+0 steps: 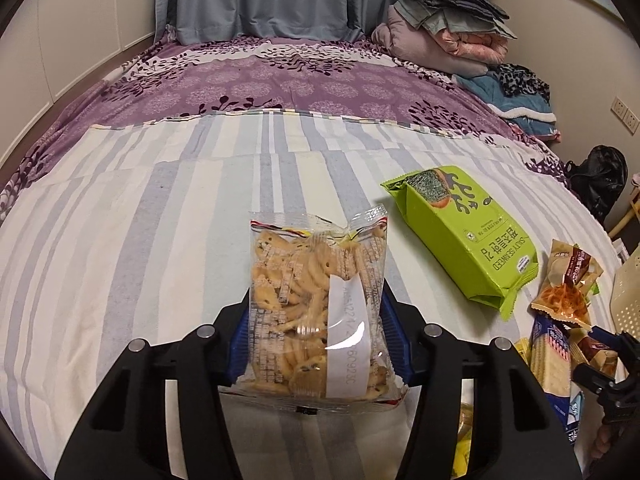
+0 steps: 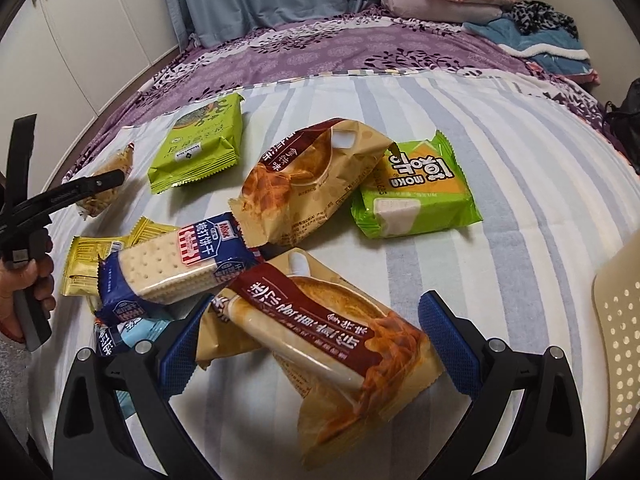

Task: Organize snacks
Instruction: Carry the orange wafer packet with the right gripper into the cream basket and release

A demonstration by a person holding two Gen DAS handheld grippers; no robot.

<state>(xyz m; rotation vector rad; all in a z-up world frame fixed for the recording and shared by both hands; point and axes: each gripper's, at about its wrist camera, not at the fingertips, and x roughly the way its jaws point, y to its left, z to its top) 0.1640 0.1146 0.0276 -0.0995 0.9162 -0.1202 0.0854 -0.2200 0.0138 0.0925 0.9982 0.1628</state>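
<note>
My left gripper (image 1: 316,336) is shut on a clear bag of small biscuits (image 1: 316,304) and holds it above the striped bed sheet; it also shows at the left of the right wrist view (image 2: 106,188). A green seaweed snack pack (image 1: 464,236) lies to its right. My right gripper (image 2: 316,340) is open, its blue pads on either side of a tan and maroon pastry packet (image 2: 332,328). A second such packet (image 2: 308,184), a green Moka pack (image 2: 416,196), a blue cracker pack (image 2: 176,264) and yellow packs (image 2: 90,264) lie around it.
A cream perforated basket (image 2: 620,320) stands at the right edge of the bed, also in the left wrist view (image 1: 628,292). Folded blankets (image 1: 444,28) are piled at the far right. The purple floral cover (image 1: 280,76) lies beyond the striped sheet.
</note>
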